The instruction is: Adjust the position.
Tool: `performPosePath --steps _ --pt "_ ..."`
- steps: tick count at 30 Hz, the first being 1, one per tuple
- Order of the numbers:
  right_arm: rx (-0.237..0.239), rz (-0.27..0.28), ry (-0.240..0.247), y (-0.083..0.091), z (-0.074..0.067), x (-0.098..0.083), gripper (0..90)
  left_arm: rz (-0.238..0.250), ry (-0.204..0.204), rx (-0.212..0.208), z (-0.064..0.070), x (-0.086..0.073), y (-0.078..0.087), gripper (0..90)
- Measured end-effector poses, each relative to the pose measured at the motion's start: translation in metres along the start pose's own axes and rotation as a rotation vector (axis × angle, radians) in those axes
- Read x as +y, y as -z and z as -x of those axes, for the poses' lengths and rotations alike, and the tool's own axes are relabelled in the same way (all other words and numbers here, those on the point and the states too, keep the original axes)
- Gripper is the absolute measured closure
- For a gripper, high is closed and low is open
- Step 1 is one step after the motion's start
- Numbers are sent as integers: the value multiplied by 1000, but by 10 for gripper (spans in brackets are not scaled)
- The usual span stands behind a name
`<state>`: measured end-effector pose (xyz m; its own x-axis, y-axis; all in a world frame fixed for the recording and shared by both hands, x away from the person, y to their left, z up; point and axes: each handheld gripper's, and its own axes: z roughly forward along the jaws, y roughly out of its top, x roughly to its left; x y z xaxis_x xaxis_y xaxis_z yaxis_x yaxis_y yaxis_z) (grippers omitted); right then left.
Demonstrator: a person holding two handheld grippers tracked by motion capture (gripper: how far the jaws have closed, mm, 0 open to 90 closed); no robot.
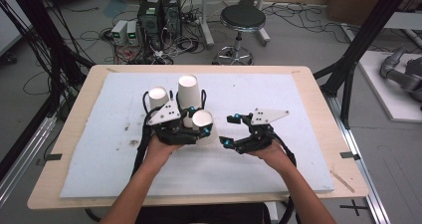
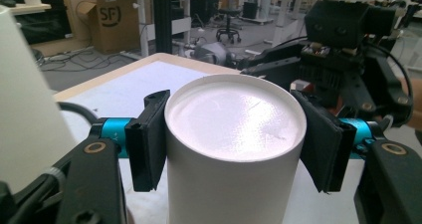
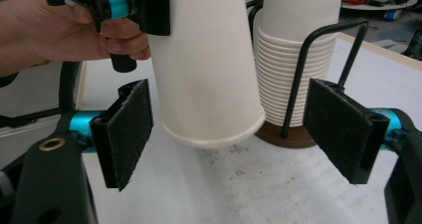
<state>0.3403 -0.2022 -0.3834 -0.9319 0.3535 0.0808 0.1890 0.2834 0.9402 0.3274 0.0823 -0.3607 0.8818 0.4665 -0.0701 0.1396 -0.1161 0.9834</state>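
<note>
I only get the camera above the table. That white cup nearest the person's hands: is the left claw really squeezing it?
Observer: Yes. In the left gripper view, the left gripper has both black pads pressed against the sides of the paper cup. The cup is upside down, closed base up.
Operator: Is it standing on the table?
Observer: It looks lifted. The right gripper view shows its rim tilted, just above the white mat.
Operator: What is the other claw doing?
Observer: The right gripper is open, with one pad on each side of that rim and neither touching it.
</note>
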Motion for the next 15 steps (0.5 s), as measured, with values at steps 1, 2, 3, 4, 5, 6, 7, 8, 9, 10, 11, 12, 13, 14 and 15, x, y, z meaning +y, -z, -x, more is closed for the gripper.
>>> performPosePath --steps 1,2,3,4,5,6,7,8,9,10,11,12,13,14,15 --pt "4 1 -2 -2 -1 0 205 -5 -10 -4 1 0 -2 355" --pt "6 2 -3 -3 -2 -1 205 -9 -13 -11 3 1 -3 356" --pt "13 -9 -4 -6 -3 -2 205 -10 -15 -18 3 1 -5 356" --pt "13 -9 -4 -6 -3 -2 205 -12 -16 -20 4 1 -7 356" --pt "19 -13 -5 -8 -4 -2 205 -13 -17 -23 4 2 -8 356" --pt "18 -14 -5 -9 -4 -2 205 -12 -16 -27 5 2 -9 356" --pt "22 -12 2 -11 -4 -3 205 -10 -18 -31 5 3 -10 356" --pt "26 -11 4 -12 -4 -3 205 -8 -18 -36 6 3 -10 356" --pt "30 -11 4 -13 -5 -3 205 -8 -16 -43 6 3 -11 356" --pt "33 -8 5 -15 -6 -4 205 -7 -16 -50 7 3 -12 356" --pt "35 -9 11 -16 -6 -4 205 -7 -19 -58 7 3 -12 357" --pt "38 -13 9 -18 -7 -4 204 -8 -22 -65 8 3 -13 357" --pt "40 -14 16 -20 -7 -5 205 -9 -24 -71 8 3 -13 357" --pt "46 -14 19 -21 -7 -6 205 -8 -23 -76 9 2 -14 357" --pt "49 -14 12 -22 -8 -6 204 -9 -23 -80 9 2 -14 357"
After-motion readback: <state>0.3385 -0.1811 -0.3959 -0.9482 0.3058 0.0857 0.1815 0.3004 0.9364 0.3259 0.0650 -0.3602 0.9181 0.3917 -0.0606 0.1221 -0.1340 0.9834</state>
